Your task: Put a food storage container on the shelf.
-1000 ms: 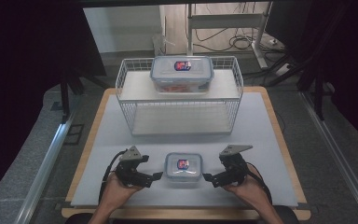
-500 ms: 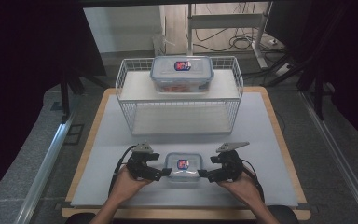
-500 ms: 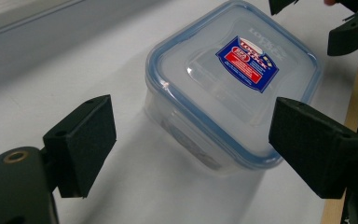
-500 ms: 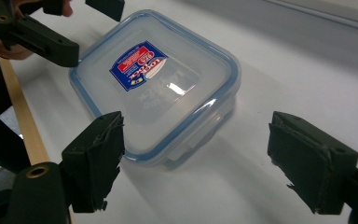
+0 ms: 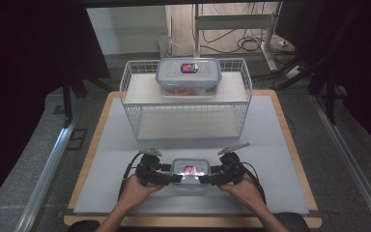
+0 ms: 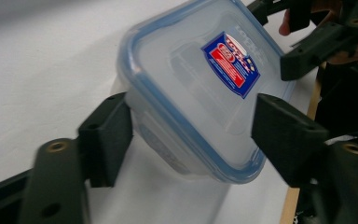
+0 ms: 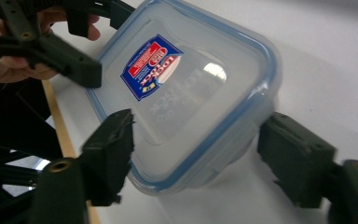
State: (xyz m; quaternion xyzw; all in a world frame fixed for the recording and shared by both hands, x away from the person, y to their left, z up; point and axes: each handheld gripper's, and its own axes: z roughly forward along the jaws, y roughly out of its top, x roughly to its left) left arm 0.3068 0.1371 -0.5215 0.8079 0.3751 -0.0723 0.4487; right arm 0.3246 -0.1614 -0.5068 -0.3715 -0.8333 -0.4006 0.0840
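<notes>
Between both tools, left (image 5: pixel 174 178) and right (image 5: pixel 206 178), sits the small container (image 5: pixel 190 171), each tool's jaws closing around an end.

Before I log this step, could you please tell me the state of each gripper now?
Left gripper: jaws just closing around the small container, apparently touching its sides.
Right gripper: likewise closing around its other end.

Your forearms come in from the near edge, hands low and angled inward toward each other. Left gripper (image 5: pixel 174 178) points right, right gripper (image 5: pixel 206 178) points left, tips nearly facing. Both sets of jaws have just been closing, a small container (image 5: pixel 190 171) between each pair; firm pad contact is uncertain.
</notes>
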